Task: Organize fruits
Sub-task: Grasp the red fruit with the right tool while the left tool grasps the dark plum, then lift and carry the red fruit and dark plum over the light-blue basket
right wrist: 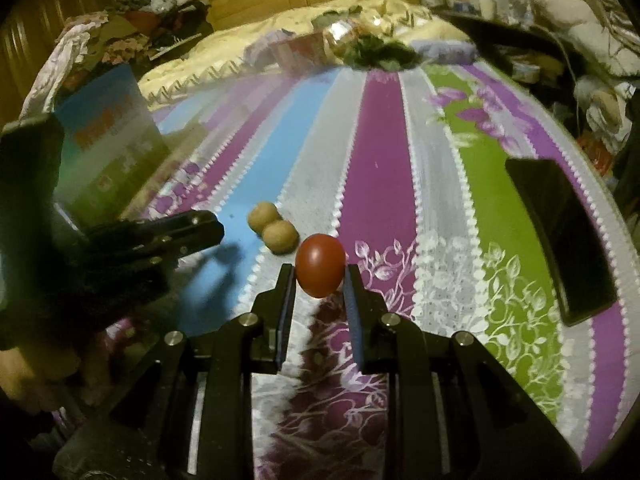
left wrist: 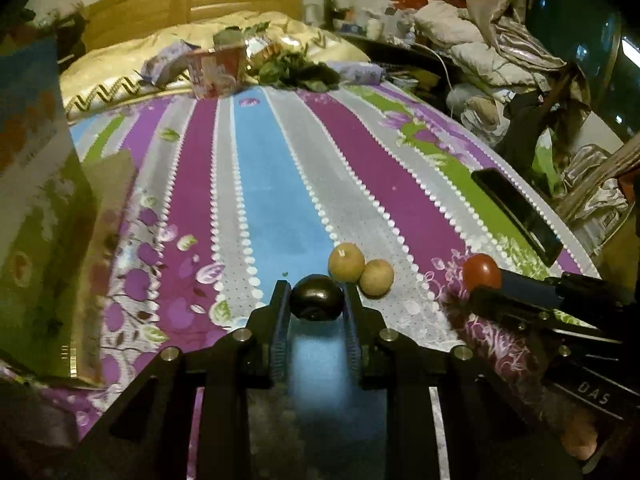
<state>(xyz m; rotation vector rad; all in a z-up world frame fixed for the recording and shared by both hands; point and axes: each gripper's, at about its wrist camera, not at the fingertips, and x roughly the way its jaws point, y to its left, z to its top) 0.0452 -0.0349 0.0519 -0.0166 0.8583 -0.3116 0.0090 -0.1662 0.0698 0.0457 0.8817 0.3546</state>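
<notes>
My left gripper (left wrist: 316, 294) is shut on a dark round fruit (left wrist: 316, 298) and holds it just above the striped bedsheet. Two tan round fruits (left wrist: 360, 269) lie touching each other just right of it; they also show in the right wrist view (right wrist: 273, 228). My right gripper (right wrist: 320, 276) is shut on a red tomato (right wrist: 320, 265), held above the sheet; the tomato also shows in the left wrist view (left wrist: 481, 272). The left gripper appears at the left of the right wrist view (right wrist: 216, 230).
A colourful printed box (left wrist: 36, 216) stands at the left on the bed, also in the right wrist view (right wrist: 108, 148). A black phone (right wrist: 560, 236) lies at the right edge. A red cup, packets and leafy greens (left wrist: 296, 70) sit far back. Clutter lies beside the bed.
</notes>
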